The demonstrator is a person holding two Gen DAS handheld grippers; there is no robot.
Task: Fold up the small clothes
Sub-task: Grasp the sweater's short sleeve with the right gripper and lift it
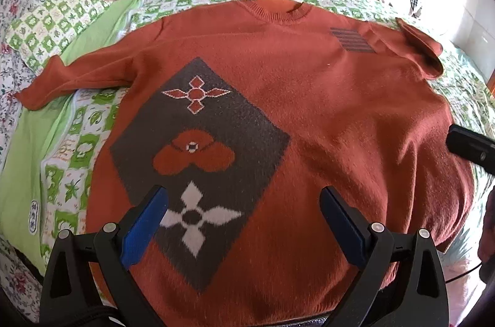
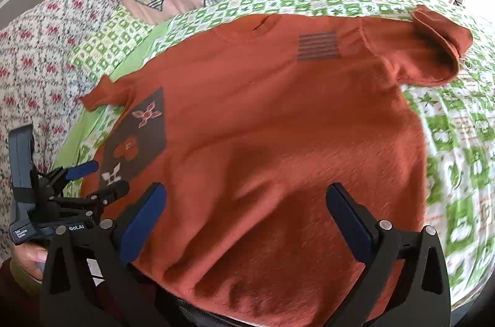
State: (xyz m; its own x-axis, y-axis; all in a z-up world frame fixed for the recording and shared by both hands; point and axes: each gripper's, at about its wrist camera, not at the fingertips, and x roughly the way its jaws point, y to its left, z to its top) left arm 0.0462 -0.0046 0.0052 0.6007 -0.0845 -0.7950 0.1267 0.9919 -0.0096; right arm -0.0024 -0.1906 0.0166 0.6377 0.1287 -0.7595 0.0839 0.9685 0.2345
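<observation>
an orange sweater [image 1: 309, 110] lies spread flat, front up, on a green checked sheet [image 1: 62, 24] on the bed, neckline at the far side, a dark diamond panel [image 1: 198, 160] with flower shapes on its left half. the left tongs [image 1: 244, 209] hang over the near hem, blue pads spread wide, pinching nothing. the right tongs [image 2: 246, 212] hang over the near right hem, likewise spread and empty.

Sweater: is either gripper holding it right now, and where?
Nothing is held. The left gripper and right gripper both hang open over the sweater, near its hem.
</observation>
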